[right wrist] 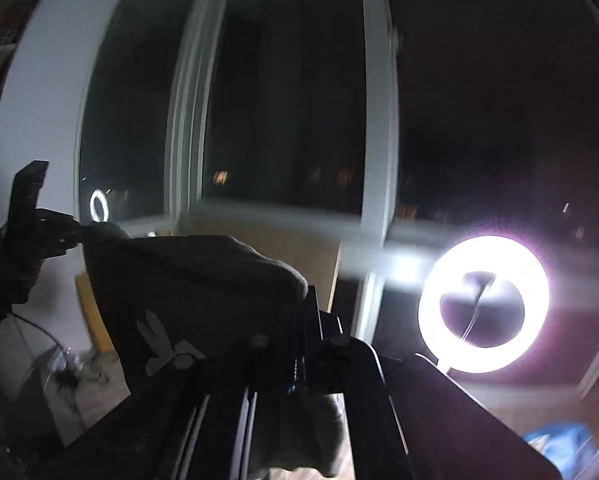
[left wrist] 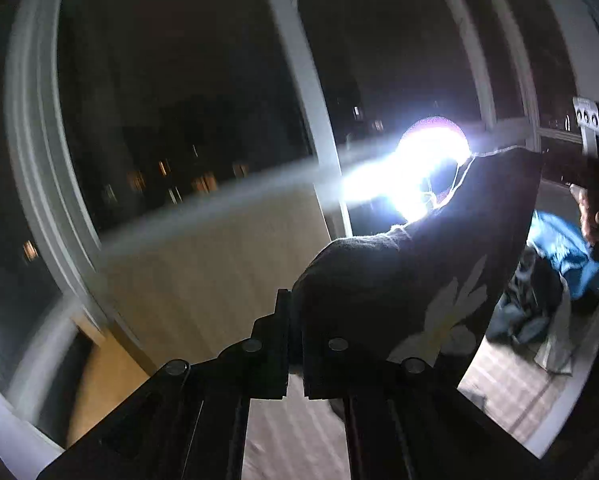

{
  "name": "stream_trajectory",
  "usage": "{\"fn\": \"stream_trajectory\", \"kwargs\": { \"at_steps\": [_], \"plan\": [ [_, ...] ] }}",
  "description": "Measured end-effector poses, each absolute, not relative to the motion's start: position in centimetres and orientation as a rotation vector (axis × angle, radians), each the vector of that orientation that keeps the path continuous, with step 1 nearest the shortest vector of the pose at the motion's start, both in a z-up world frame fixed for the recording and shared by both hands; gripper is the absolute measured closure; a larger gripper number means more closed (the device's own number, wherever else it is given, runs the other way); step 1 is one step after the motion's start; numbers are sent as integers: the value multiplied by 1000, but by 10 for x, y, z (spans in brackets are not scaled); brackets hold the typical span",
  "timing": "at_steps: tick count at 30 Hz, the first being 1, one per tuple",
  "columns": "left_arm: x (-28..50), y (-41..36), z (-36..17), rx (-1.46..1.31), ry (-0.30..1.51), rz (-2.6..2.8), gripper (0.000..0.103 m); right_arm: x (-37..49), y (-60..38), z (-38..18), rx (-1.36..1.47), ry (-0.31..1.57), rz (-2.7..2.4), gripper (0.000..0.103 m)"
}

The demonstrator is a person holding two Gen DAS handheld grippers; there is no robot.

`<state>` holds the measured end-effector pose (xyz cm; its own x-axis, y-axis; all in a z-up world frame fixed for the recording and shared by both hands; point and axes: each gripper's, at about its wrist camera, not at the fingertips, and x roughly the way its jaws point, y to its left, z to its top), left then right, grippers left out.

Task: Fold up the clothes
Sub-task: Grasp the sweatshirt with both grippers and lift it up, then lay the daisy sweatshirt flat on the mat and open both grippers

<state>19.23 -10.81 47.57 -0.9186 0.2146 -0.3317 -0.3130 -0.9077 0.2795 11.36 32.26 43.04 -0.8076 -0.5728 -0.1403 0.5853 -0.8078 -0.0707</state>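
No lettering, brand name, number or sign can be read in either wrist view, both dim and smeared by motion. The only mark in sight is a pale printed figure, a shape rather than words, on the dark garment (left wrist: 415, 264), seen low on the cloth from both sides. A white panel (left wrist: 585, 118) at the right edge of the left wrist view carries a row of small round marks and a green dot; whether these hold any characters cannot be told. Glare from the ring light (right wrist: 482, 304) washes out its surroundings
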Motion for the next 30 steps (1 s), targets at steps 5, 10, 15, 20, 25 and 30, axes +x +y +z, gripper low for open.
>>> {"fn": "stream_trajectory", "kwargs": {
  "at_steps": [5, 10, 15, 20, 25, 30],
  "plan": [
    [246, -106, 539, -199, 553, 2843, 99, 180, 326, 492, -84, 211, -2610, 101],
    [278, -102, 573, -66, 627, 2872, 99, 222, 327, 524, -248, 255, -2667, 101],
    [280, -95, 578, -49, 674, 2870, 99, 220, 321, 532, -281, 296, -2724, 102],
    [223, -85, 548, -230, 688, 2865, 99, 173, 316, 517, -147, 284, -2737, 102],
    [118, -77, 484, -507, 661, 2841, 99, 73, 285, 455, 66, 380, -2766, 102],
    [-18, -56, 357, -857, 702, 2809, 99, -50, 249, 344, 419, 515, -2787, 101]
  ]
}}
